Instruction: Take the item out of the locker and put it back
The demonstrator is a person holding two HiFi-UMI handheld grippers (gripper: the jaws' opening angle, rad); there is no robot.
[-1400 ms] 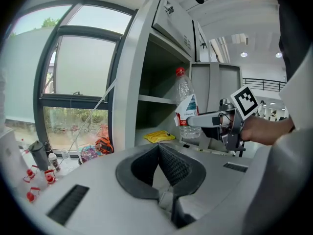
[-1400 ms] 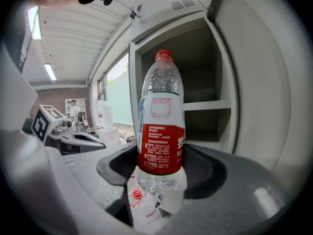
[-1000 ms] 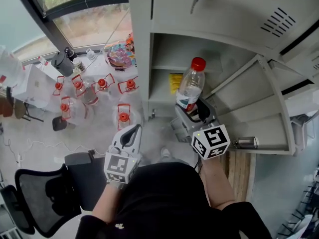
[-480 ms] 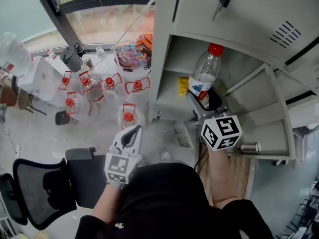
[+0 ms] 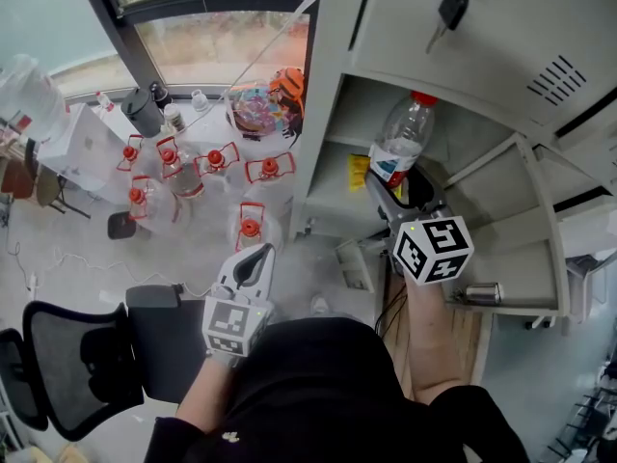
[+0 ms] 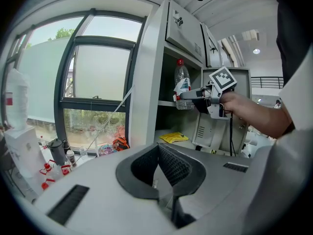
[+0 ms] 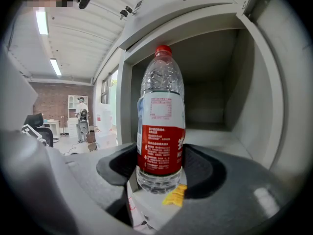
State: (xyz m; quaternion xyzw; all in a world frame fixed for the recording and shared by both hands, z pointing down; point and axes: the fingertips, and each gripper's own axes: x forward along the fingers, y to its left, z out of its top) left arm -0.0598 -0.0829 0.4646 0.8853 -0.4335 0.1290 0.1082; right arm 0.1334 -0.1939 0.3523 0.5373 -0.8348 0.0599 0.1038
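Daylight comes through the window (image 5: 217, 41) and makes the head view bright and even. In the right gripper view the ceiling lamps (image 7: 42, 22) shine white, while the inside of the locker (image 7: 210, 102) lies in soft shadow. Both gripper views bend strongly and go black at the corners.

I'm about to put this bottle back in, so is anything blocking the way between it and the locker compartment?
Nothing visible. The door is swung open, and the compartment behind the bottle in the right tool looks bare. The yellow packet lies lower down, out of the path.
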